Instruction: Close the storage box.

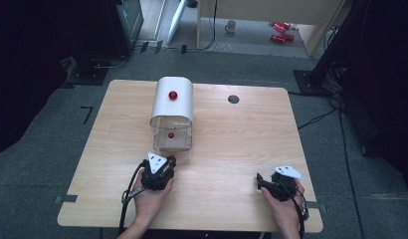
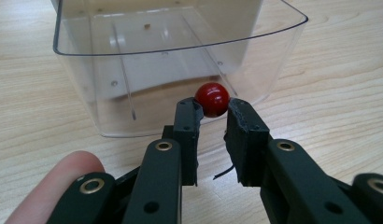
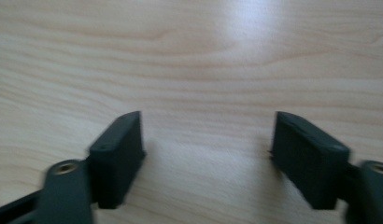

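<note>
1. Left gripper [image 2: 212,122]: jaws narrowed onto a red ball [image 2: 212,99], which sits pinched between the two tips. The ball is just in front of the near wall of the clear bin [image 2: 110,93]. Whether it rests on the counter or is lifted clear of it cannot be told. In the high view the same gripper [image 1: 167,163] sits just before the bin's open mouth, the ball [image 1: 172,158] at its tip.

2. Clear bin, landmark item: a transparent tub with rounded corners, joined at the back to a white curved hood [image 1: 173,97]. Its open end faces the person. A second red ball [image 1: 170,135] appears within the clear part; a third red ball [image 1: 172,95] shows on the top of the white hood, possibly a knob, not certain.

3. Left hand [image 1: 150,194]: wrapped around the gripper body, below the bin; a fingertip [image 2: 54,186] shows beside the jaws in the left gripper view.

4. Right gripper [image 3: 208,154]: jaws spread wide, nothing between them, bare wood beneath. It lies well to the right of the bin, near the counter's front edge [image 1: 261,180], held by the right hand [image 1: 284,204].

5. Counter [image 1: 242,139]: pale wood, with a round hole [image 1: 233,99] to the right of the bin's hood.

6. Step in hand, as judged: the ball is gripped and is being carried at the bin's mouth, most likely for depositing inside.

7. Next move, as judged: raise the ball over the near rim, advance it above the bin's floor, then part the jaws gently so that it does not bounce or roll out.
</note>
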The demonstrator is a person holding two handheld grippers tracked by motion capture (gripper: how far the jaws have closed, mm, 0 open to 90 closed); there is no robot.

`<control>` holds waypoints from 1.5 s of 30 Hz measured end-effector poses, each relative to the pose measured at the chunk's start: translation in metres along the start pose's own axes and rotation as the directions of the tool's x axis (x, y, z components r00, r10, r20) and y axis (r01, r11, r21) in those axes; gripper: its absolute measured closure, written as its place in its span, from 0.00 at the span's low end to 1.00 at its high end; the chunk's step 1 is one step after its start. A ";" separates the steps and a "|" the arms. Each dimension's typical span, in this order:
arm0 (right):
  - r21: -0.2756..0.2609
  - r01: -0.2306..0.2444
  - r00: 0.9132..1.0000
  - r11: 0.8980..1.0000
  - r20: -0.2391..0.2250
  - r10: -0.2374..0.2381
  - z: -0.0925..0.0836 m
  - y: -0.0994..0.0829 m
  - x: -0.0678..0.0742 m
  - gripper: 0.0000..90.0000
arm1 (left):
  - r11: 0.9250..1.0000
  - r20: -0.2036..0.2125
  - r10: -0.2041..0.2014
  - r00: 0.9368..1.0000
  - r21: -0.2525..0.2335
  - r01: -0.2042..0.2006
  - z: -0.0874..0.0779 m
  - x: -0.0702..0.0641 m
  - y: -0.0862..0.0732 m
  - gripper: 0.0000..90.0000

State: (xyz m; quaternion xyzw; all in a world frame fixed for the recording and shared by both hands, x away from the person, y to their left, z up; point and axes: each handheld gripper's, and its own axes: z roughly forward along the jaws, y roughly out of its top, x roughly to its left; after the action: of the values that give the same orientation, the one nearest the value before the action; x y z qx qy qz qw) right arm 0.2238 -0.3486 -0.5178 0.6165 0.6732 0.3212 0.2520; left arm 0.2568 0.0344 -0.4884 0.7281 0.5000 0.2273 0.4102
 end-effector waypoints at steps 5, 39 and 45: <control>-0.146 0.055 0.995 0.988 -0.075 -0.066 -0.012 0.029 0.034 0.41 | 1.000 0.007 0.002 1.000 -0.005 -0.002 0.001 0.000 -0.001 0.83; -0.422 0.211 0.936 0.881 -0.173 -0.307 0.001 0.164 0.213 0.77 | 0.999 0.010 -0.020 1.000 -0.029 0.021 0.005 0.007 0.005 0.83; -0.410 0.243 0.944 0.879 -0.107 -0.311 0.013 0.163 0.218 0.88 | 0.999 0.010 -0.022 1.000 -0.032 0.022 0.005 0.007 0.006 0.83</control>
State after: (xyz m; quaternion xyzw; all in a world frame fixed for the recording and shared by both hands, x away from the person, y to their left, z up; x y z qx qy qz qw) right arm 0.3178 -0.1257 -0.3934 0.4211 0.6957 0.4610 0.3551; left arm 0.2667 0.0383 -0.4874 0.7170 0.5022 0.2272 0.4267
